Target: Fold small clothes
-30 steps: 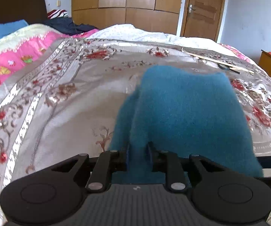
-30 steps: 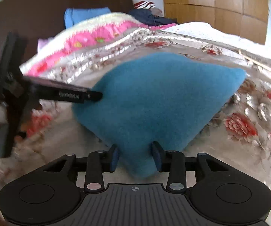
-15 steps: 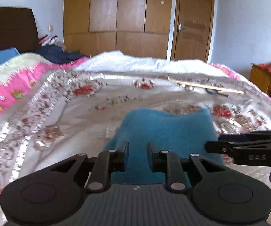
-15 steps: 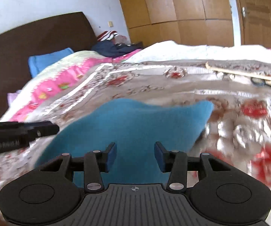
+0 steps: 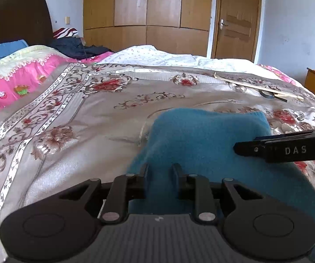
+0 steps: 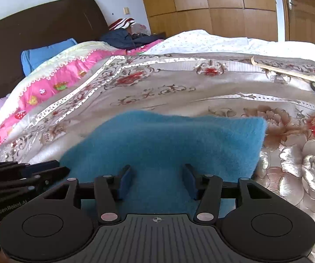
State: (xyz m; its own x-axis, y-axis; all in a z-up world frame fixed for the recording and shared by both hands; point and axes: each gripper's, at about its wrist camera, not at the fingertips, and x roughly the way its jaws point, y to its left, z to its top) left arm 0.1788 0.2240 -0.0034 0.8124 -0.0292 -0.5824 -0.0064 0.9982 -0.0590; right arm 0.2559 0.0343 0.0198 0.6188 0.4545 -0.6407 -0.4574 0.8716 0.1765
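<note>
A teal fleece cloth (image 5: 203, 144) lies folded flat on the floral bedspread (image 5: 87, 131); it also shows in the right wrist view (image 6: 168, 140). My left gripper (image 5: 160, 171) sits over the cloth's near left edge, its fingers apart and holding nothing. My right gripper (image 6: 157, 175) is open wide above the cloth's near edge. The right gripper's fingers reach in from the right of the left wrist view (image 5: 289, 149). The left gripper's fingers show at the left of the right wrist view (image 6: 25, 175).
A wooden stick (image 5: 256, 85) and a small dark roll (image 5: 267, 94) lie at the bed's far right. A pink quilt (image 5: 15, 81), blue pillow (image 6: 45, 52) and dark clothes (image 5: 78, 48) are at the left. Wardrobe and door stand behind.
Both grippers held the cloth raised a second ago. They lowered it onto the bed, opened and let go; the cloth now lies flat.
</note>
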